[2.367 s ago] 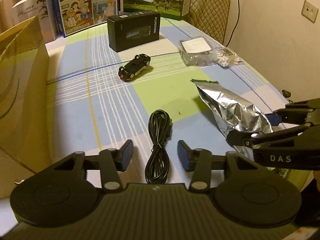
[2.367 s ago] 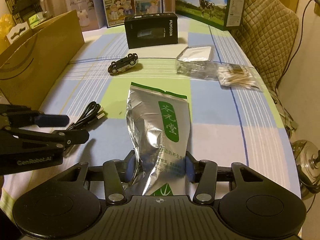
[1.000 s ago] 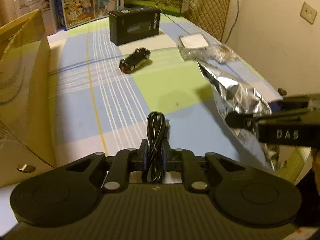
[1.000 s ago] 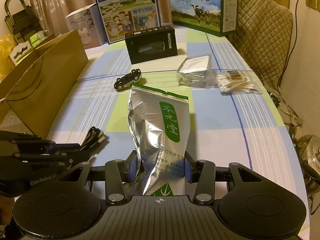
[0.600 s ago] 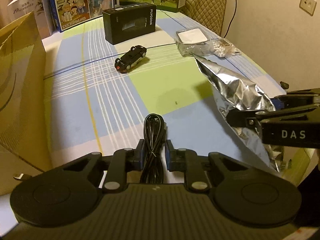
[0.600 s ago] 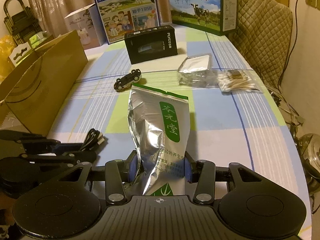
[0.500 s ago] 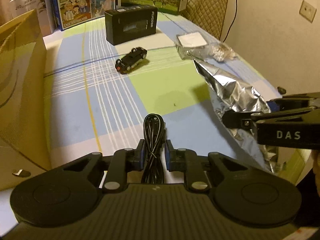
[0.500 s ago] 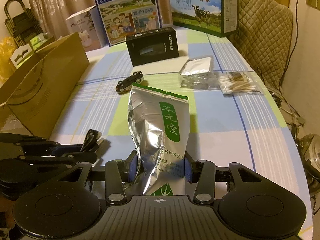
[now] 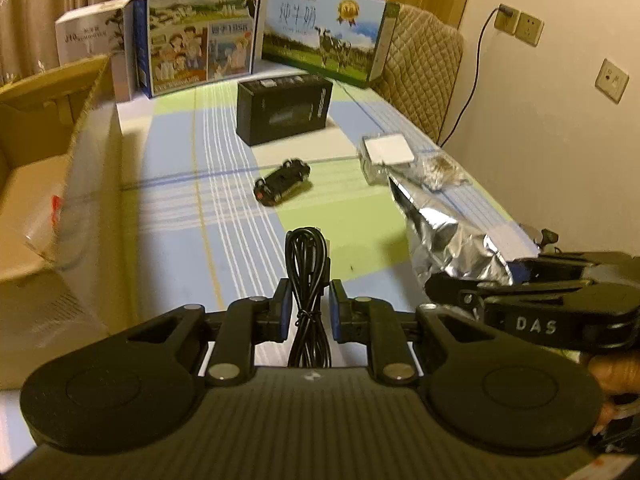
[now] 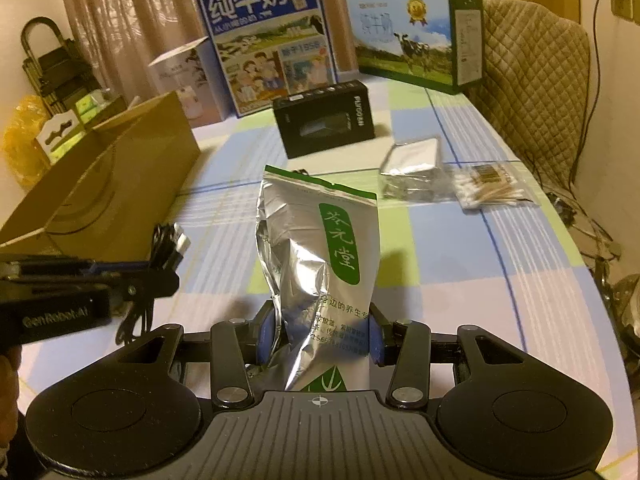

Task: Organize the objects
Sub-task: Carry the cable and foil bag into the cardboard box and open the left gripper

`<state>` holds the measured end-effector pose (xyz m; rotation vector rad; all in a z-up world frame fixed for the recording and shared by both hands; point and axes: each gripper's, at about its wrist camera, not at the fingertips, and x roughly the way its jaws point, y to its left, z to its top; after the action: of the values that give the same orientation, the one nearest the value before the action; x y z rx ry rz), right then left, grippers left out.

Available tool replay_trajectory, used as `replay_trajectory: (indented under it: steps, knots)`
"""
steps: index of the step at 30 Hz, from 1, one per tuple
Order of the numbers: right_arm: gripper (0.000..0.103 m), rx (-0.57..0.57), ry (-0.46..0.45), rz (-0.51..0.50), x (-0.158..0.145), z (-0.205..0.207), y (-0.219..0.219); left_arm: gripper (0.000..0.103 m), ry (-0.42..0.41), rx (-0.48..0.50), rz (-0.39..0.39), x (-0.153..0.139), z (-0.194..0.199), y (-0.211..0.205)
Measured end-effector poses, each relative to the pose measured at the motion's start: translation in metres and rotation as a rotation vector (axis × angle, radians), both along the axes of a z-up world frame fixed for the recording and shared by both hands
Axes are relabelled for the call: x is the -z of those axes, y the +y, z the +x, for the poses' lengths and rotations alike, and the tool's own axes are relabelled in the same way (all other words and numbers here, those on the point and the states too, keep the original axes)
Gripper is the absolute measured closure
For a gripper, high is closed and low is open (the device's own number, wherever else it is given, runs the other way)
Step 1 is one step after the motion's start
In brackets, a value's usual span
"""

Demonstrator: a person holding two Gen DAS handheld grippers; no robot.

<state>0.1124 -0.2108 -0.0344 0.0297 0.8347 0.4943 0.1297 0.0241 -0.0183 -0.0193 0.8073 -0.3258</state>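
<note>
My left gripper (image 9: 309, 307) is shut on a coiled black cable (image 9: 307, 264), held up off the checked tablecloth (image 9: 224, 208). In the right wrist view the same cable (image 10: 168, 246) sticks out of the left gripper (image 10: 160, 276) at the left edge. A silver foil pouch with a green label (image 10: 320, 248) stands between the pads of my right gripper (image 10: 320, 334), which is shut on its lower part and holds it raised. From the left wrist view the pouch (image 9: 444, 232) and the right gripper (image 9: 472, 280) show at the right.
An open cardboard box (image 9: 44, 184) stands at the left. On the cloth lie a black toy car (image 9: 282, 181), a black box (image 9: 284, 111), a clear packet with a white item (image 10: 412, 174) and a bag of cotton swabs (image 10: 490, 190). Milk cartons (image 10: 272, 40) line the far end.
The left gripper closed on the cable and lifted it. Both grippers have risen with their loads, and the left one has swung toward the cardboard box.
</note>
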Motion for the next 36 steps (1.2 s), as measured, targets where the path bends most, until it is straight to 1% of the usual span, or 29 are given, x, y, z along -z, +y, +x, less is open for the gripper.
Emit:
replay_trajectory:
  steps: [2,4,5,10,13,18,20,27,36]
  knots:
    - [0.061,-0.007,0.005,0.006,-0.003,0.0,0.004,0.088,-0.009,-0.003,-0.009,-0.008,-0.002,0.005]
    - [0.061,-0.015,-0.004,0.003,-0.009,0.001,0.008,0.088,-0.005,-0.009,-0.052,-0.017,-0.001,0.013]
    - [0.061,-0.018,-0.01,0.007,-0.013,0.001,0.011,0.088,-0.009,-0.015,-0.058,-0.022,-0.001,0.016]
    - [0.061,-0.033,-0.036,0.05,-0.047,0.002,0.022,0.088,-0.055,-0.043,-0.043,-0.057,0.003,0.033]
    - [0.061,-0.064,-0.053,0.08,-0.071,0.001,0.036,0.088,-0.088,-0.062,-0.01,-0.078,0.002,0.047]
    - [0.061,-0.15,-0.092,0.119,-0.111,-0.001,0.077,0.088,-0.117,-0.103,0.025,-0.105,-0.006,0.077]
    - [0.061,-0.183,-0.099,0.127,-0.122,-0.003,0.094,0.088,-0.122,-0.122,0.035,-0.113,-0.01,0.091]
    - [0.061,-0.26,-0.081,0.135,-0.137,-0.01,0.145,0.088,-0.132,-0.193,0.07,-0.128,-0.026,0.14]
    - [0.061,-0.309,-0.072,0.112,-0.138,-0.02,0.179,0.088,-0.146,-0.25,0.075,-0.139,-0.043,0.184]
